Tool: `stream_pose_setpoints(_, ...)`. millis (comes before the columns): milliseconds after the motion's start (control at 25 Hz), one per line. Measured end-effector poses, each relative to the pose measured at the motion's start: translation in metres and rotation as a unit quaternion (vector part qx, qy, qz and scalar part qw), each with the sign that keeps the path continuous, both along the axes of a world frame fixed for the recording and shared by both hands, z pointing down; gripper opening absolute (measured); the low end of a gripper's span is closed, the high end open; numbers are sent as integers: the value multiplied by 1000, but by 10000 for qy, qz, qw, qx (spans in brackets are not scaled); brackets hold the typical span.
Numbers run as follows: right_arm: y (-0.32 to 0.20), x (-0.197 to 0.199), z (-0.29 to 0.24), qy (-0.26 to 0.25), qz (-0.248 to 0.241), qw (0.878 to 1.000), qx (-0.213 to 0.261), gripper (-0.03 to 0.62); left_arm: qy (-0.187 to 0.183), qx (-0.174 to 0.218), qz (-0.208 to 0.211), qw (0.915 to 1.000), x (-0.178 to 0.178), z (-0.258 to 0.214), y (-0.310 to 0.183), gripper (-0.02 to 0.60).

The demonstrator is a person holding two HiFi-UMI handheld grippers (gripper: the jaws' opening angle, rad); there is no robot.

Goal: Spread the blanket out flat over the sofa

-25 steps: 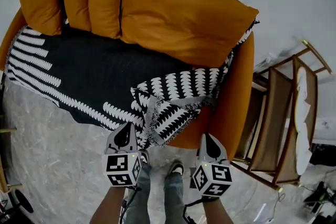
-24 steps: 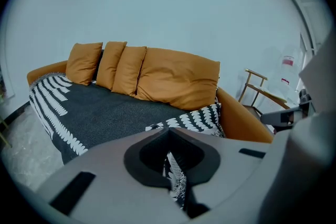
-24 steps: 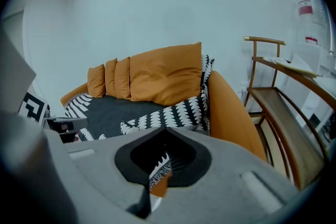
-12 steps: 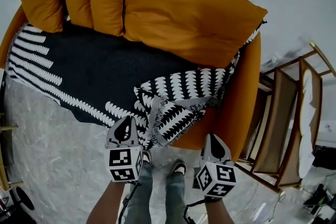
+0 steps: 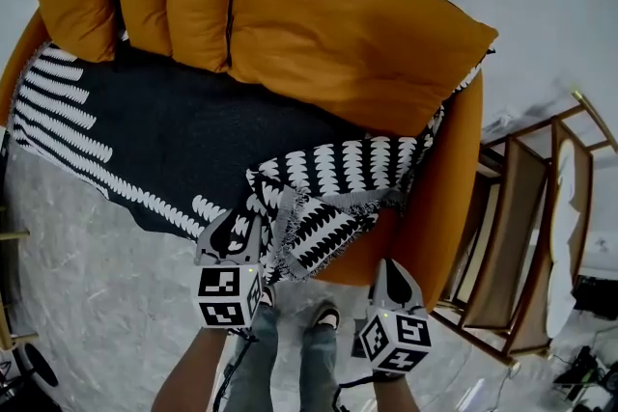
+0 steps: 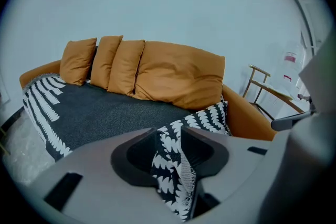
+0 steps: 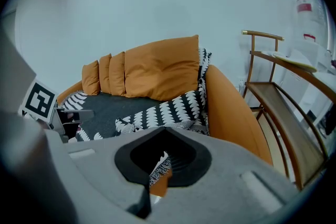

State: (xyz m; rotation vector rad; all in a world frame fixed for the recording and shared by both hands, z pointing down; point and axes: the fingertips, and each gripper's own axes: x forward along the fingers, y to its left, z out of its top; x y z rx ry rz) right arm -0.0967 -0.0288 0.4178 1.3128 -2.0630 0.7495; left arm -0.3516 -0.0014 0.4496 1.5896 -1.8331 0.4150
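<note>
A black blanket with white leaf print lies over the orange sofa. Its right front corner is folded back and bunched at the seat's front edge. My left gripper is at that bunched fold. Its jaws have just been opening and stand apart, with a hanging flap of the blanket between them and not pinched. My right gripper is shut and holds nothing, low in front of the sofa's right arm. In its own view the blanket's fringe shows beyond the jaws.
Orange back cushions line the sofa's rear. A wooden frame chair stands close on the right, beside the sofa's arm. The person's shoes are on the grey marble floor in front.
My left gripper has moved up from below the seat edge to the bunched blanket corner, and its jaws have gone from shut to apart around the fold. The right gripper has barely moved.
</note>
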Motion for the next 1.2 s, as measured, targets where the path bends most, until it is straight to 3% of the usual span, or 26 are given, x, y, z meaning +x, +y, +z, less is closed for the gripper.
stream_pose_setpoints(280,-4,-7,11,80,28,10000,-33,5,145,-120,143,9997,-8,15,-16,176)
stream_pose_setpoints(760,-22,-18,30,239,225,9995,-35,5,631,-388,272,9969,-17,55,-42,184)
stream_pose_setpoints(1200,-29,-24,38,412,403,9983,-118,5,1166,-608,-163,9912,-27,83,-69,184)
